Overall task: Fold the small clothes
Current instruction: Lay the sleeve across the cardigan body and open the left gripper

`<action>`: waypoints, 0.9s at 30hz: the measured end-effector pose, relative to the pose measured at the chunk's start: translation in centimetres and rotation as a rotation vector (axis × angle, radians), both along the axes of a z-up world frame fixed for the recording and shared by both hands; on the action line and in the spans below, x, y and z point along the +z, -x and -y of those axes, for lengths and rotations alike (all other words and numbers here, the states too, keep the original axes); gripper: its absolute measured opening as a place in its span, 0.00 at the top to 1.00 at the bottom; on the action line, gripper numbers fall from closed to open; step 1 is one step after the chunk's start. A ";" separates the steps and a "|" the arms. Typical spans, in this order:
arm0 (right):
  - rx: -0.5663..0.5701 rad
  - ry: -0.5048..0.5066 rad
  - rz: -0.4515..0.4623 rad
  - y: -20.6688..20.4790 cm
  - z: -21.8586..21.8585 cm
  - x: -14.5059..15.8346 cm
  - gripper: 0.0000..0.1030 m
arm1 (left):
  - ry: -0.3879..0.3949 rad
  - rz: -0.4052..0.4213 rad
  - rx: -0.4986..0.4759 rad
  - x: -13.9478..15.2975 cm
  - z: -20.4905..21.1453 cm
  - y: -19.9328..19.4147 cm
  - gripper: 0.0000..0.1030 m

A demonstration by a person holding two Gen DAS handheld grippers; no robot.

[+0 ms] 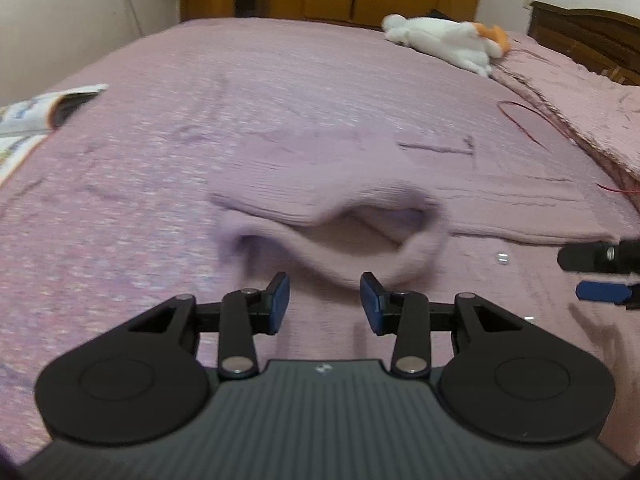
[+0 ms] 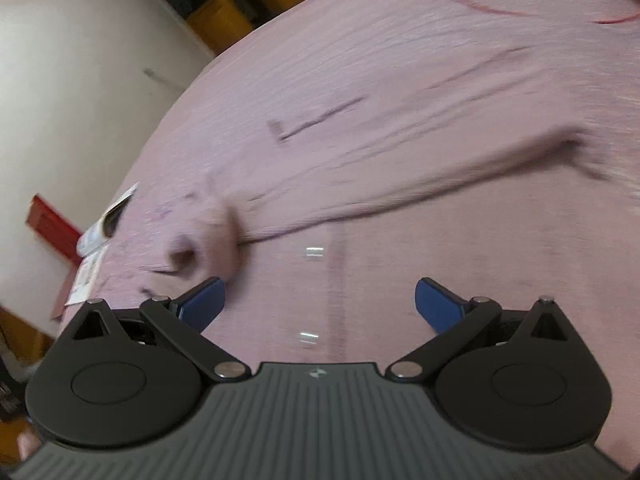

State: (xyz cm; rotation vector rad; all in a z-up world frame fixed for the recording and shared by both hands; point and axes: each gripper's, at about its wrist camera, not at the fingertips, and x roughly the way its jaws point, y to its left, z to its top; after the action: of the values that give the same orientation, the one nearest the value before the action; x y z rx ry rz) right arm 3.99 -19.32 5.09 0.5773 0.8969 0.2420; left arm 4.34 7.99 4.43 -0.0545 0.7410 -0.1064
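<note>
Left tongs stand with jaws apart at a moderate gap, nothing between the blue pads. Right tongs stand wide, likewise empty; their tips also show at the right edge of the left wrist view.

Garment: a small lilac knitted piece lies on the pink bedspread, toward the bed's near edge. Its rolled, open hem faces the left tongs and lies just ahead of the fingertips, apart from them. From the right wrist view the same piece stretches across the bedspread ahead of the jaws, its bunched end near the left-hand pad; whether cloth and pad touch cannot be settled, the frame being blurred.

Other items: a white plush toy lies at the far right of the bed. An open magazine lies at the left edge. A red cord runs beside a pink blanket on the right side. Two small shiny objects rest on the bedspread between the right jaws
</note>
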 end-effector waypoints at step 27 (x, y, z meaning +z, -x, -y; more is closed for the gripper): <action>0.137 0.625 0.367 -8.2 -12.3 7.5 0.83 | 0.059 0.009 0.149 -3.6 -4.2 -5.0 0.51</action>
State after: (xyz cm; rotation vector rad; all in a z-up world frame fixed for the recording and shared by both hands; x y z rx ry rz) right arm 12.20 -7.02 12.61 -0.1104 0.6062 0.1703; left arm 9.35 12.21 0.86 -0.1654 0.7221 0.0135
